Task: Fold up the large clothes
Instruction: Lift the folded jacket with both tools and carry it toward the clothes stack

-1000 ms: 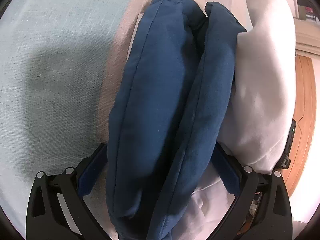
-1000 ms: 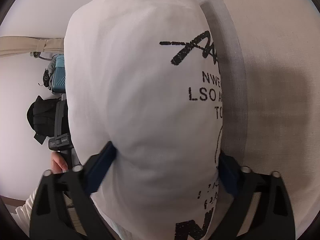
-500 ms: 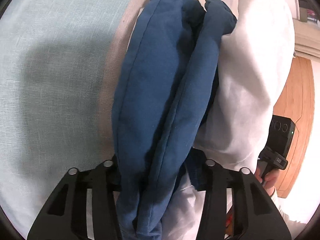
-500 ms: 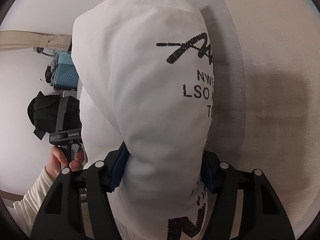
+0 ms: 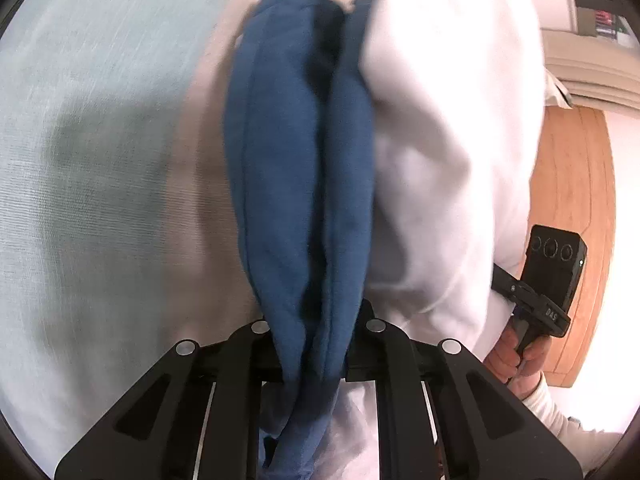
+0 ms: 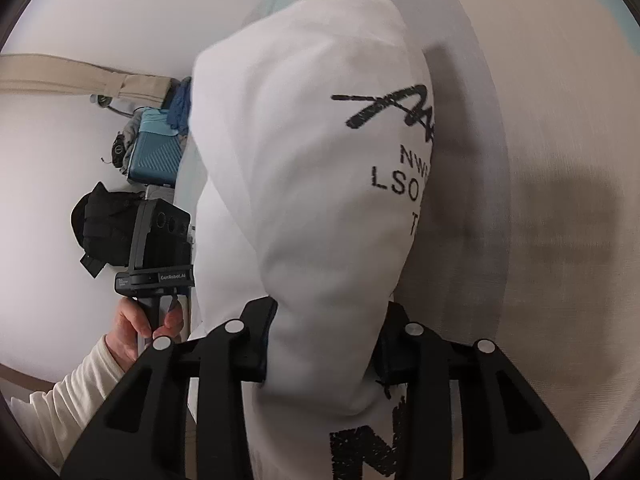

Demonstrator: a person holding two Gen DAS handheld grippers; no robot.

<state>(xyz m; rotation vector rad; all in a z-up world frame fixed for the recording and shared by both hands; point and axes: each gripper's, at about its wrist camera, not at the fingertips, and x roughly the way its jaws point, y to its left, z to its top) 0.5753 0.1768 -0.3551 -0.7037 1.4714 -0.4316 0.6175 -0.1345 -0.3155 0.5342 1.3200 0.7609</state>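
A large white garment [image 5: 448, 140] with two long dark blue folds [image 5: 296, 160] hangs lengthwise in the left wrist view. My left gripper [image 5: 316, 316] is closing and its jaws pinch the bunched lower end of the blue folds. In the right wrist view the same white garment [image 6: 320, 180] carries black printed lettering [image 6: 396, 184]. There my right gripper [image 6: 330, 312] is closing, with a thick white fold squeezed between its pads. Each view shows the other gripper's black housing [image 5: 552, 272] [image 6: 160, 240], held in a hand beside the cloth.
A pale cloth-covered surface [image 5: 100, 160] [image 6: 552, 140] lies under the garment. A wooden board [image 5: 572, 200] stands at the right edge of the left view. On the white floor in the right view are a blue case [image 6: 156, 156] and a black bag [image 6: 100, 224].
Both grippers went from wide open around the cloth to pinched on it. The garment is bunched narrower, has lifted slightly, and the hands have come more into view.
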